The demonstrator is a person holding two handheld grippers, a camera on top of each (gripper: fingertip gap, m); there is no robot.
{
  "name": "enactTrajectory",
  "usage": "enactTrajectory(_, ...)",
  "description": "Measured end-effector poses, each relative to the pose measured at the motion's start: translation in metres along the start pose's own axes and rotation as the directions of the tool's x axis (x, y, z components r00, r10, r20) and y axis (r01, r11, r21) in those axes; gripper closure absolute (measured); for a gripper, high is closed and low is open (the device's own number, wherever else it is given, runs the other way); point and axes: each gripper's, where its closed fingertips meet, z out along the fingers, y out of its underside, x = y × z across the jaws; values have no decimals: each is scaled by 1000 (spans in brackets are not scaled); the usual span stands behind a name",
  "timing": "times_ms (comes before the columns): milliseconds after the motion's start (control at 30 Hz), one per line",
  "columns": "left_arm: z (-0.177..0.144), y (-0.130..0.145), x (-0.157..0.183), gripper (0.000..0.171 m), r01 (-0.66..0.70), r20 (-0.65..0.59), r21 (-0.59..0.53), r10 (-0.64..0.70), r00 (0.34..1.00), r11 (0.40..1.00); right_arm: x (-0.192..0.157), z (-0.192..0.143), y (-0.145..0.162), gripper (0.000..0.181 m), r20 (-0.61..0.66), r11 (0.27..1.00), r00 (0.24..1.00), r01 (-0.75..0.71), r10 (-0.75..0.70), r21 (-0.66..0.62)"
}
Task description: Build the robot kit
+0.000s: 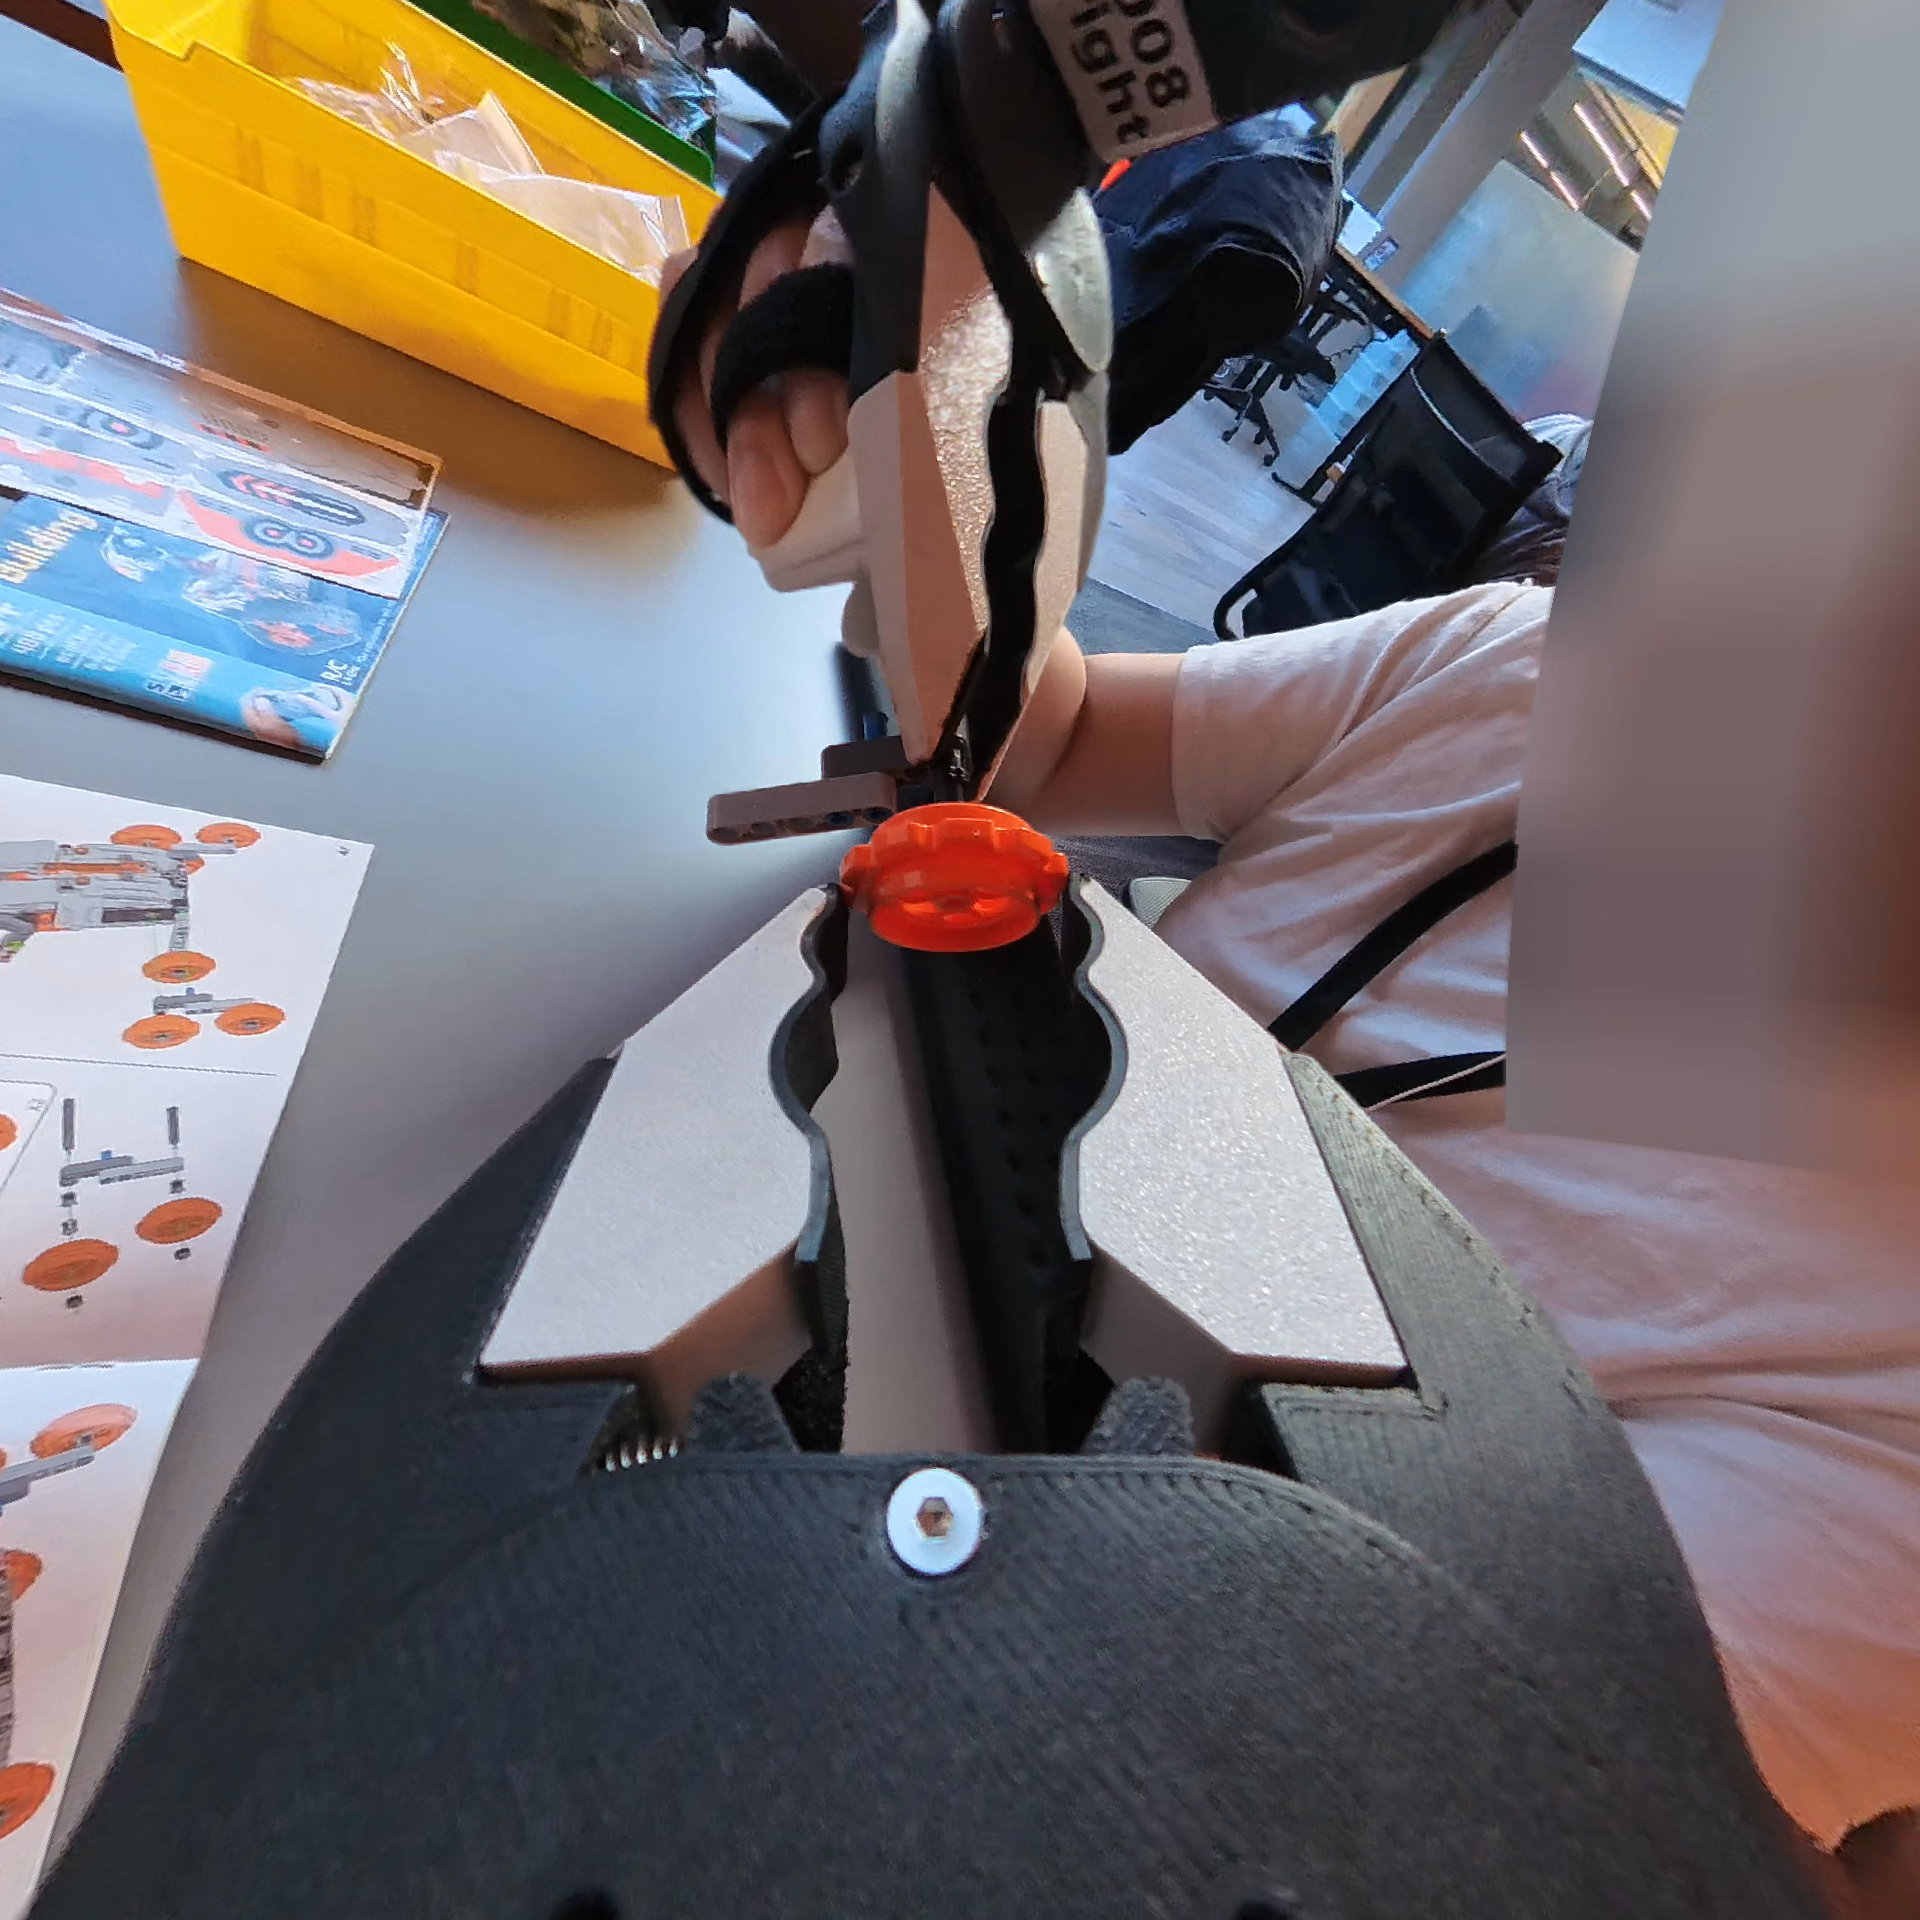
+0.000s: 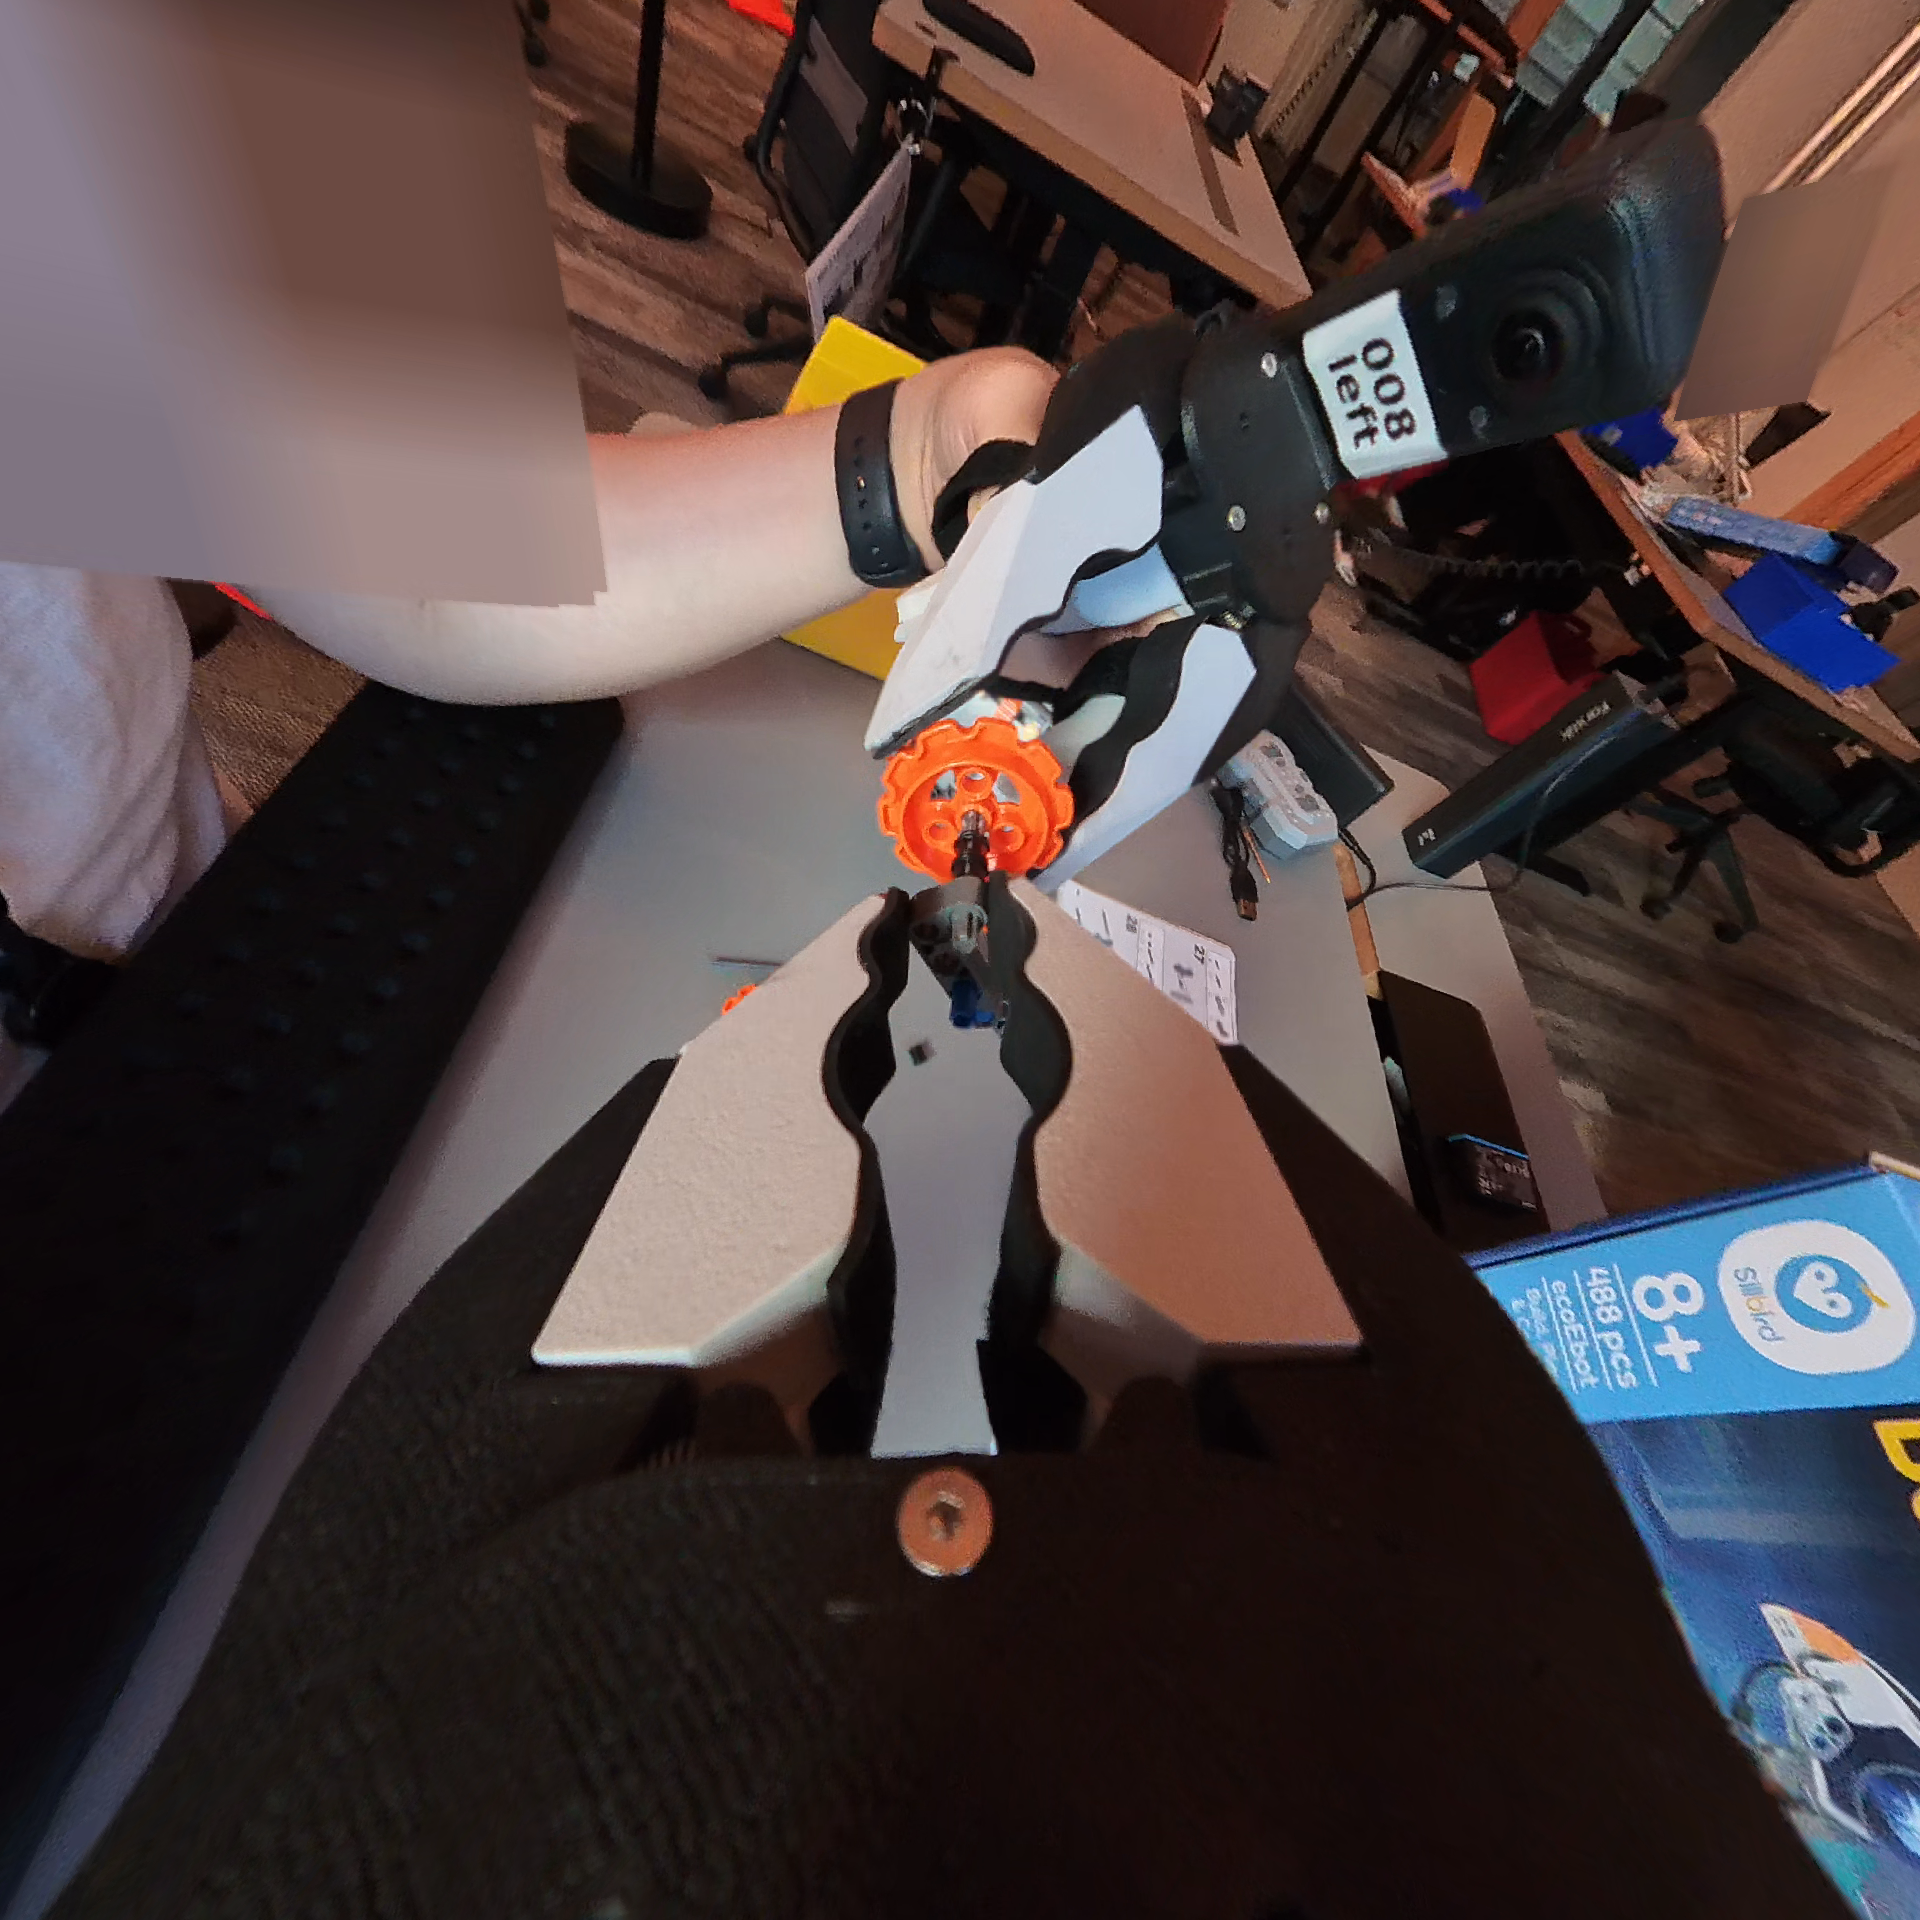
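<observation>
My left gripper (image 1: pixel 954 902) is shut on an orange toothed wheel (image 1: pixel 954 891), gripping it by the rim at the fingertips. My right gripper (image 2: pixel 951 920) is shut on a small grey beam assembly (image 2: pixel 948 925) with a blue pin (image 2: pixel 971 1003) and a black axle (image 2: pixel 971 847). The axle points into the wheel's hub (image 2: pixel 971 805) and touches it. In the left wrist view the right gripper (image 1: pixel 951 756) comes down from above, with the grey beam (image 1: pixel 800 812) sticking out to its left, just above the wheel. In the right wrist view the left gripper (image 2: pixel 982 800) reaches in from the upper right.
A yellow bin (image 1: pixel 343 197) with plastic bags stands at the far left of the dark table (image 1: pixel 540 644). A booklet (image 1: pixel 208 561) and instruction sheets (image 1: pixel 135 1039) lie on the left. A blue box (image 2: pixel 1704 1340) is at the right. A person's arm (image 2: pixel 675 540) is close by. Small loose parts (image 2: pixel 918 1051) lie below.
</observation>
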Motion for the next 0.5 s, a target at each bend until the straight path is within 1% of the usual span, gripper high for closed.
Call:
enactTrajectory(100,-1,-4,2,132,17,-16,26,-17,1000,1000,1,-1,-1,167,14,999,1000,-14,13,43)
enactTrajectory(233,1,-5,2,131,35,-28,29,-35,999,999,2,-2,1,167,49,992,998,-45,39,116)
enactTrajectory(300,-1,-10,4,130,42,-53,57,-39,998,998,1,-5,-2,167,92,979,994,-82,66,189)
enactTrajectory(333,-3,-12,4,126,47,-52,72,-43,998,996,3,-7,-3,167,114,966,990,-111,86,233)
enactTrajectory(400,-7,-14,-1,123,48,-20,92,-46,999,995,4,-15,-8,167,175,925,977,-175,122,336)
enactTrajectory(433,-10,-15,-3,123,42,0,100,-43,999,994,5,-21,-12,167,218,892,966,-216,137,398)
enactTrajectory(500,-14,-19,-2,122,15,32,121,-19,999,993,2,-38,-24,167,332,797,933,-304,138,522)
